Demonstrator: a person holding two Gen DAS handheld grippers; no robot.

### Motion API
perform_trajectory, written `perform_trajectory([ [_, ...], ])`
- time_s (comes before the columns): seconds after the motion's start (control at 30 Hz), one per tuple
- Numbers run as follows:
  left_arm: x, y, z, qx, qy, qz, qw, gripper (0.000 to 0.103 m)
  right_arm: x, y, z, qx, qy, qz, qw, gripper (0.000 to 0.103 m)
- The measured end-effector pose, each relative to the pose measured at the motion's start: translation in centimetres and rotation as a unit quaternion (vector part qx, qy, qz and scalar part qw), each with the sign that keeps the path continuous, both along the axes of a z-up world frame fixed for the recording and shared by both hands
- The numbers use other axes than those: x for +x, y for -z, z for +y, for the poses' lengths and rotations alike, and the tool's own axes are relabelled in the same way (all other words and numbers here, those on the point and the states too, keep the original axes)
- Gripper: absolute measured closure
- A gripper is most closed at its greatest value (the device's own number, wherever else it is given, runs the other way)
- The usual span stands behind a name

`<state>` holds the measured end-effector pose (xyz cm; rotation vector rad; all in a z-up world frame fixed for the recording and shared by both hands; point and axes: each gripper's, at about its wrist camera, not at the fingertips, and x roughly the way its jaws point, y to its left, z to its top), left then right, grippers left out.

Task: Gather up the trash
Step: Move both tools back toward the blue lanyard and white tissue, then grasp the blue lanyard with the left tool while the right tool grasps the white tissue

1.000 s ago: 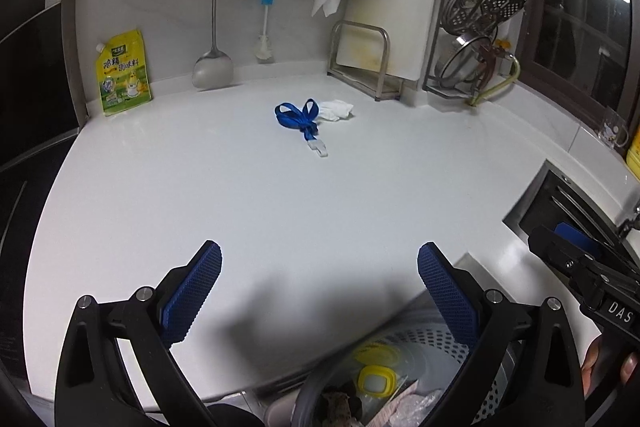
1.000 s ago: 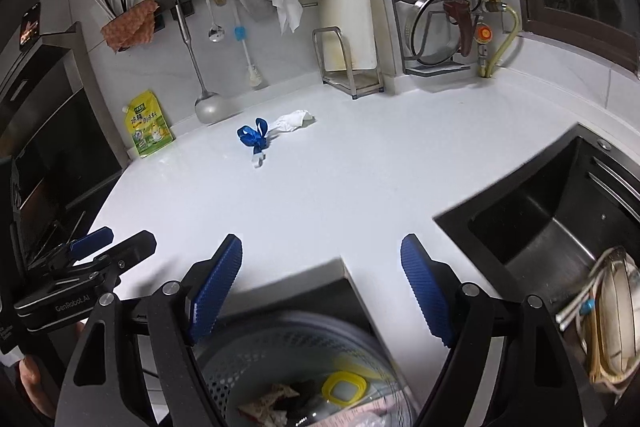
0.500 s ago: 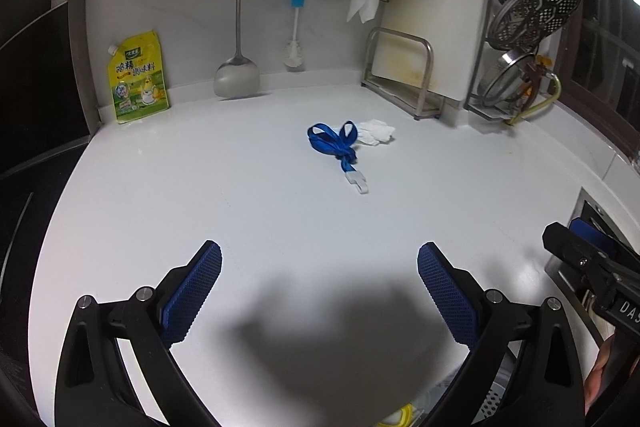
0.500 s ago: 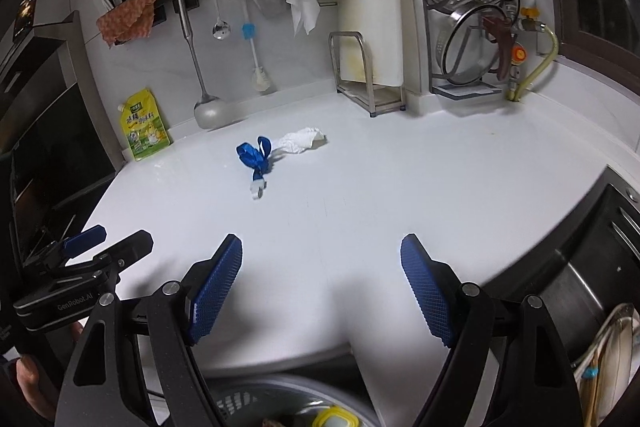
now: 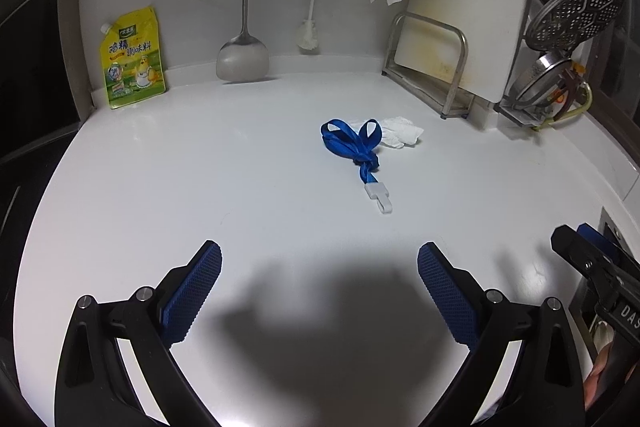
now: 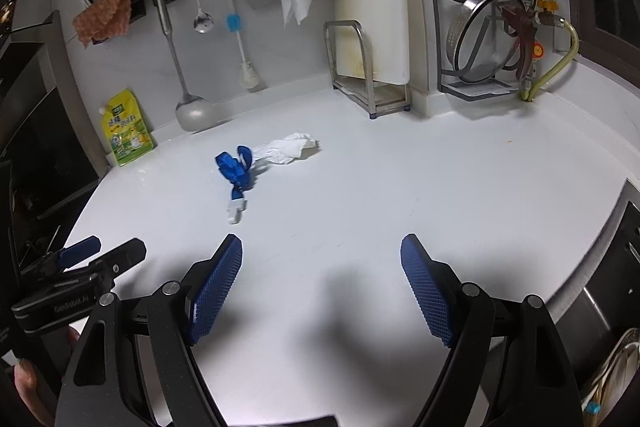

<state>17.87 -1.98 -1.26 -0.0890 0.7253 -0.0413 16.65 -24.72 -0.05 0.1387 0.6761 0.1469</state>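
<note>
Both claws gape empty over the white counter, the trash ahead of them and well apart.

We see the left gripper, blue textured pads spread wide and holding nothing, facing the knotted blue fabric lanyard, which lies ahead and slightly right, its long axis running toward us and ending in a white plastic clip. Just beyond it, touching its loops, sits the crumpled white paper tissue, soft and light. From the right gripper, likewise wide open and empty, the lanyard lies ahead to the left and the tissue a little closer to centre. We judge the lanyard suits the left claw, the tissue the right.
</note>
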Motion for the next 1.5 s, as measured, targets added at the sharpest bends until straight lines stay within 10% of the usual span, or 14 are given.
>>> perform_trajectory([
  [0.57, 6.6, -0.5, -2.5, 0.025, -0.008, 0.006, 0.9996, 0.006, 6.0, 1.0, -2.6, 0.017, 0.006, 0.023, 1.0, 0.025],
  [1.2, 15.7, 3.8, -3.6, 0.025, -0.026, 0.103, 0.994, 0.008, 7.0, 1.0, -5.2, 0.043, 0.021, 0.031, 0.998, 0.025],
  [1.37, 16.5, 4.3, -3.7, 0.025, -0.017, 0.115, 0.9929, 0.03, 8.0, 1.3, -4.4, 0.027, 0.018, 0.039, 0.999, 0.025],
  [1.5, 16.8, 4.0, -4.0, 0.039, -0.005, 0.106, 0.9936, 0.079, 9.1, 1.6, -3.5, 0.021, 0.011, 0.049, 0.999, 0.025],
])
